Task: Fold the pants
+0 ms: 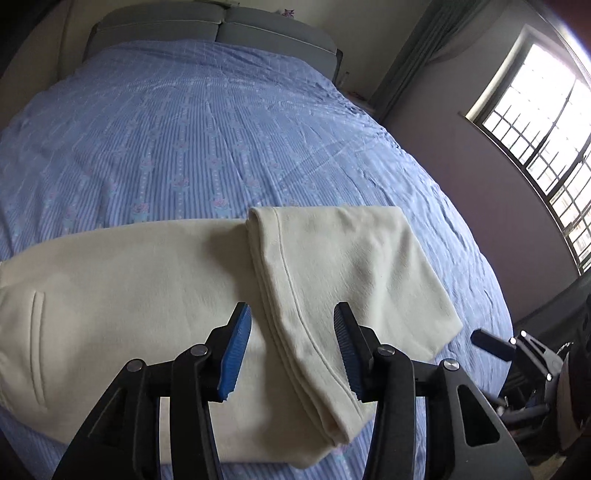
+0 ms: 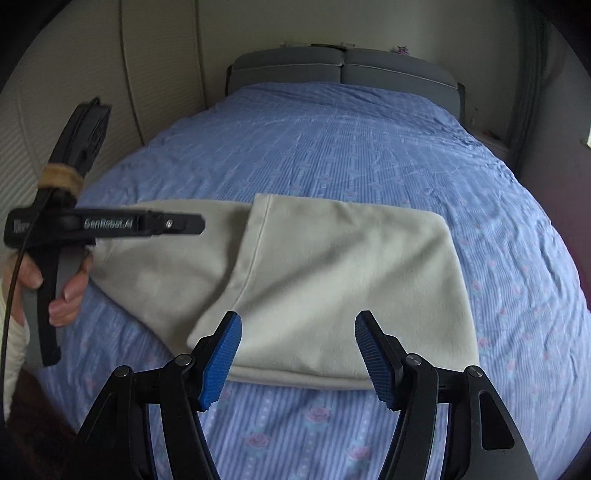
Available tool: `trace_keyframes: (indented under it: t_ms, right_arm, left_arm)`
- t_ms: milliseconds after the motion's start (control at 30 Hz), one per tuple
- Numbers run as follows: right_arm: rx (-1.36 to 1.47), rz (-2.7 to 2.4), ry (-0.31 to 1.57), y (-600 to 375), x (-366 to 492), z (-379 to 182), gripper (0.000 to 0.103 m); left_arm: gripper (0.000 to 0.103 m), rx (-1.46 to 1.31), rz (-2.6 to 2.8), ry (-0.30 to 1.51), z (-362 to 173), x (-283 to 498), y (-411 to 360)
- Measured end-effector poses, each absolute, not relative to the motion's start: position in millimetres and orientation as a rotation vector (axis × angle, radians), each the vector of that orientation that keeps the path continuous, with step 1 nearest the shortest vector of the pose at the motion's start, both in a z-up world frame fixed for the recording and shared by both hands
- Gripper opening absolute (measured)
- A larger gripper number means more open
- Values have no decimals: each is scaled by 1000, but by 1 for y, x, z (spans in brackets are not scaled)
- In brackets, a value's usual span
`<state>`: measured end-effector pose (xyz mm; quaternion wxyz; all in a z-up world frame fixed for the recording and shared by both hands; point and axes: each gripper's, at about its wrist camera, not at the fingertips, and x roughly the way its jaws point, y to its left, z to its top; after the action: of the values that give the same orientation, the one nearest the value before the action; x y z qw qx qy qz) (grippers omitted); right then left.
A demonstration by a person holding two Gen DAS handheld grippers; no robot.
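Observation:
Cream pants (image 1: pixel 129 295) lie across the near part of the bed, with a slit pocket showing at the left. Their leg end (image 1: pixel 351 258) is folded back over the rest, and its hem runs towards me. My left gripper (image 1: pixel 291 310) hovers open above that hem, its blue pads clear of the cloth. In the right wrist view the pants (image 2: pixel 332 277) lie flat, and my right gripper (image 2: pixel 298 317) stands open above their near edge, holding nothing. A hand (image 2: pixel 68 295) holds the left gripper (image 2: pixel 195 225) over the pants' left part.
A blue striped bed cover (image 1: pixel 221 129) with small flowers spreads beyond the pants to a grey headboard (image 1: pixel 221 26). A barred window (image 1: pixel 535 129) and a curtain are at the right. Pale wardrobe doors (image 2: pixel 147 74) stand left of the bed.

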<state>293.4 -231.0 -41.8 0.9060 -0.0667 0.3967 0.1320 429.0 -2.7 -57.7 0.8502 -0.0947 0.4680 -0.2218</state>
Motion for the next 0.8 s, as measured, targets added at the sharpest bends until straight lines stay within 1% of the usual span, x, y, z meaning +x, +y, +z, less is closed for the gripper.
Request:
trace_keyframes:
  t_ms: [133,267,300,333,400,600,667,733,800]
  right_arm:
    - [-175,308,899,-216,312,-72,63]
    - [-140,282,925,-225,324,-81,63]
    - [-124,272,924,-228,327,-81,63]
    - [-113,261,921,-232,330,-82,63]
    - [-101,242,921,-238,336,-83,63]
    - [-63,236,918,-249,340,-82,63]
    - [-56,238,910,-250,341,-80,63]
    - [-51,241,904,-250,340,-79,63]
    - [-55,240,901,-249,340,-79,63]
  left_arm:
    - [45,-217,-468,996,-77,463,-3]
    - [45,-210,-449,983,-92,492,-8]
    - [43,-203,-438,977,-94,498,-12]
    - [35,-198,-436,971,-96,504,-15]
    - [25,-186,-456,967,-99,510,-22]
    - [25,-168,-452,934,-100,520,-35]
    - [22,-165,-445,939,-102,522,-38]
    - [14,-141,-410,967,-106,524,-40]
    - [14,-144,-400,980,-107,526,-41]
